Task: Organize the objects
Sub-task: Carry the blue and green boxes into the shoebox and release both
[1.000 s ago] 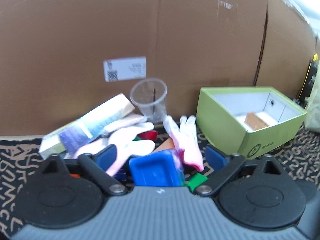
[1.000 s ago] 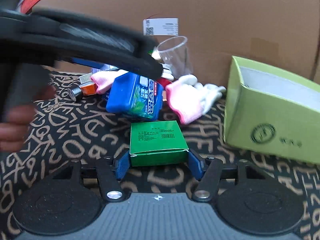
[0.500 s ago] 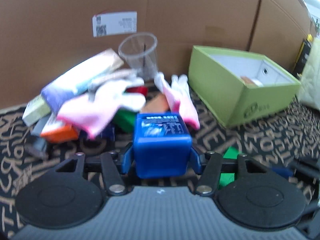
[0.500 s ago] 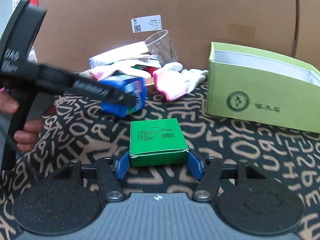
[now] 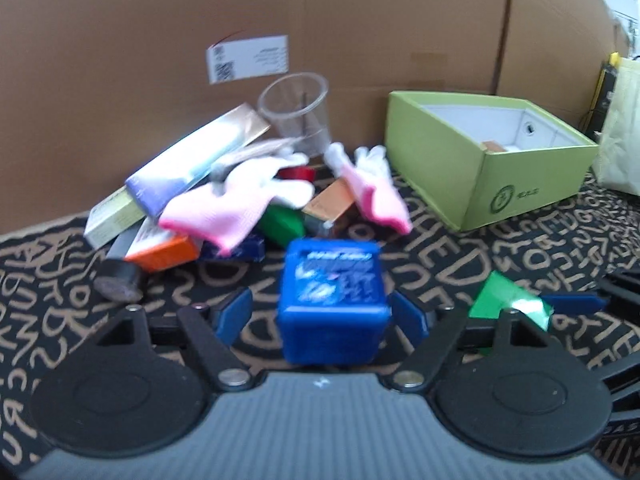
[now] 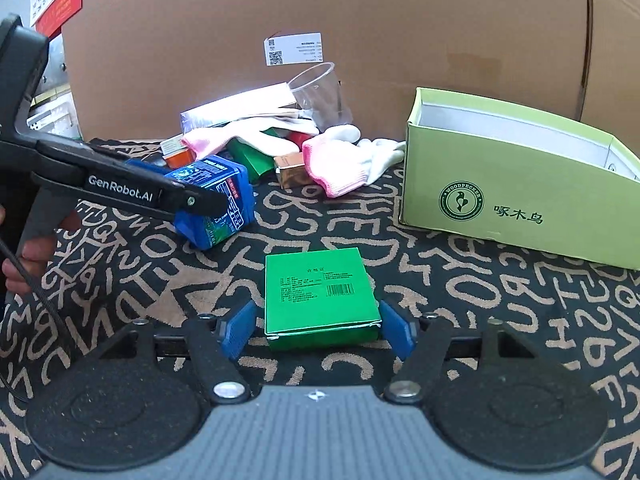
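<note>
My left gripper point(image 5: 330, 314) has opened around a blue box point(image 5: 332, 300); its blue fingers point(image 5: 234, 314) stand apart from the box's sides, and the box rests on the patterned cloth. The same box point(image 6: 218, 200) and the left gripper point(image 6: 188, 200) show in the right wrist view. My right gripper point(image 6: 318, 328) stands around a flat green box point(image 6: 320, 296) that lies on the cloth, with small gaps beside it. The green box also shows in the left wrist view point(image 5: 508, 300). A lime-green open box point(image 5: 488, 160) point(image 6: 516, 184) stands at the right.
A pile sits at the back: pink and white gloves point(image 5: 228, 204), a clear plastic cup point(image 5: 298, 112), a long carton point(image 5: 188, 164), an orange box point(image 5: 164, 250) and a dark cylinder point(image 5: 120, 282). A cardboard wall point(image 6: 320, 20) closes the back.
The left gripper carried the blue box out of the pile toward me, set it on the cloth and opened. The right gripper's fingers have spread slightly off the green box.
</note>
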Action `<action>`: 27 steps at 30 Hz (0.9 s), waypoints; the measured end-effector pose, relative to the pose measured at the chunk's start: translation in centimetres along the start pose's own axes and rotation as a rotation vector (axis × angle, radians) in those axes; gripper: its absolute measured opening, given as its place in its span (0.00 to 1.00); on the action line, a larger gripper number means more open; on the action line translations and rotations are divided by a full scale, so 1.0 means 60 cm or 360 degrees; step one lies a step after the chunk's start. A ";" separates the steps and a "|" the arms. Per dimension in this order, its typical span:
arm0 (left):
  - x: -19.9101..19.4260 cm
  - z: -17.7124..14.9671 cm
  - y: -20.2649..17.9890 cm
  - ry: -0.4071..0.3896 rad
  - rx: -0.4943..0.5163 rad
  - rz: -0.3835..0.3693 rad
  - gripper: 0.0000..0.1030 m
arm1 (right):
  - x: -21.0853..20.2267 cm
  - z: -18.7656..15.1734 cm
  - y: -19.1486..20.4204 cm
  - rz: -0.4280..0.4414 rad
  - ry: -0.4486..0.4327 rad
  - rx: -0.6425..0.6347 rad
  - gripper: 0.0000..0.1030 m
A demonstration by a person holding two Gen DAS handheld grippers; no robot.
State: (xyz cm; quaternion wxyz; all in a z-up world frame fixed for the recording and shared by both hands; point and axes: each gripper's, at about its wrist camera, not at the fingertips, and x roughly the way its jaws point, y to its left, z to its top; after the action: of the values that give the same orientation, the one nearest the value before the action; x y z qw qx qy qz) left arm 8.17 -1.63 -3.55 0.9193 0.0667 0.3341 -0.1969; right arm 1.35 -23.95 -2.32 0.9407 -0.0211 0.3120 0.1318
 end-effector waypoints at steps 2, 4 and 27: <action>0.000 0.004 -0.015 -0.0017 0.0062 -0.0003 0.75 | 0.002 0.000 0.002 0.0000 0.0001 0.0002 0.69; 0.006 0.007 -0.027 -0.0015 0.0113 0.0019 0.75 | 0.004 0.000 0.005 -0.0004 0.0003 -0.0006 0.69; 0.021 0.032 -0.047 0.0077 0.0128 -0.0010 0.53 | -0.003 0.008 -0.013 -0.0036 -0.0070 0.0040 0.64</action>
State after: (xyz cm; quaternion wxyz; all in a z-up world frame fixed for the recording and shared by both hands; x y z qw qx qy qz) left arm 9.05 -5.07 -2.84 0.9069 0.1073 0.3483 -0.2114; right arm 1.70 -24.70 -1.85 0.9489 -0.0101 0.2927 0.1176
